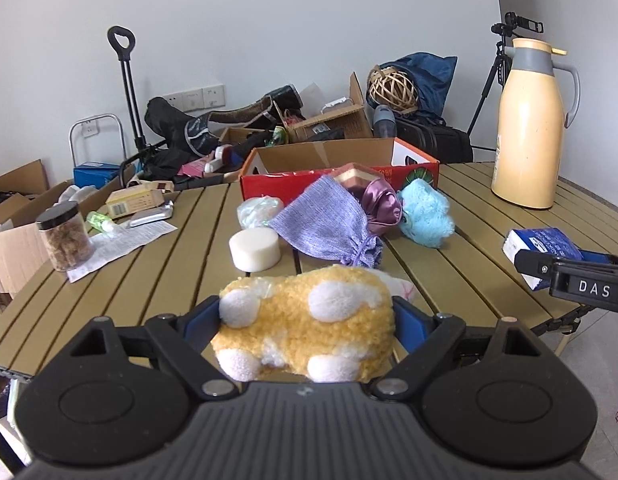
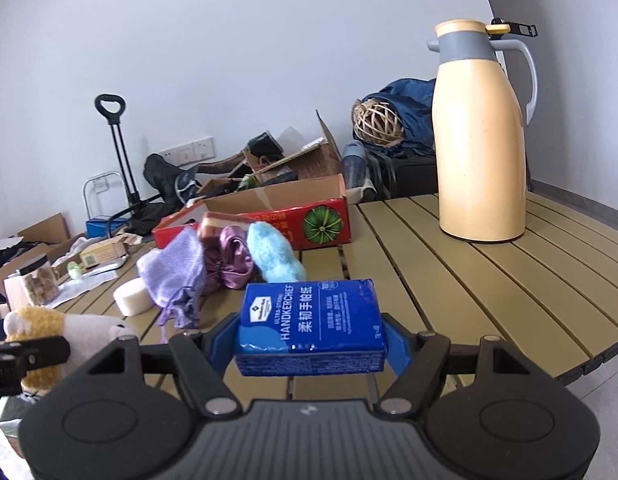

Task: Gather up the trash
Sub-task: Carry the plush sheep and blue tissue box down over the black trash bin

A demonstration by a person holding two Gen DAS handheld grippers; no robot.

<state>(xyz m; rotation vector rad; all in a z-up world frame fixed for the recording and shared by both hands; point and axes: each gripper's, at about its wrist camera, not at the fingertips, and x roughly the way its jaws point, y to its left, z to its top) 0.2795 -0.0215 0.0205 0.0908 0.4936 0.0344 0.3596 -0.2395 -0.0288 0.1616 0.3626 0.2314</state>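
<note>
My left gripper (image 1: 307, 312) is shut on a fluffy yellow plush toy with white spots (image 1: 305, 320), held above the slatted table (image 1: 469, 264). The same plush toy (image 2: 33, 320) shows at the left edge of the right wrist view. My right gripper (image 2: 311, 334) is shut on a blue pack of handkerchief tissues (image 2: 311, 320), also lifted off the table. That blue pack (image 1: 541, 246) appears at the right in the left wrist view, gripped by the other gripper's finger (image 1: 565, 272). An open red cardboard box (image 1: 341, 168) (image 2: 269, 220) sits at the table's far side.
On the table lie a purple pouch (image 1: 329, 224), a satin purple bag (image 1: 383, 204), a light blue fluffy ball (image 1: 427, 212), a white round block (image 1: 255, 250), a jar (image 1: 65, 236), papers (image 1: 121, 240) and a tall yellow thermos (image 1: 529, 128) (image 2: 481, 140). Boxes and bags clutter the floor behind.
</note>
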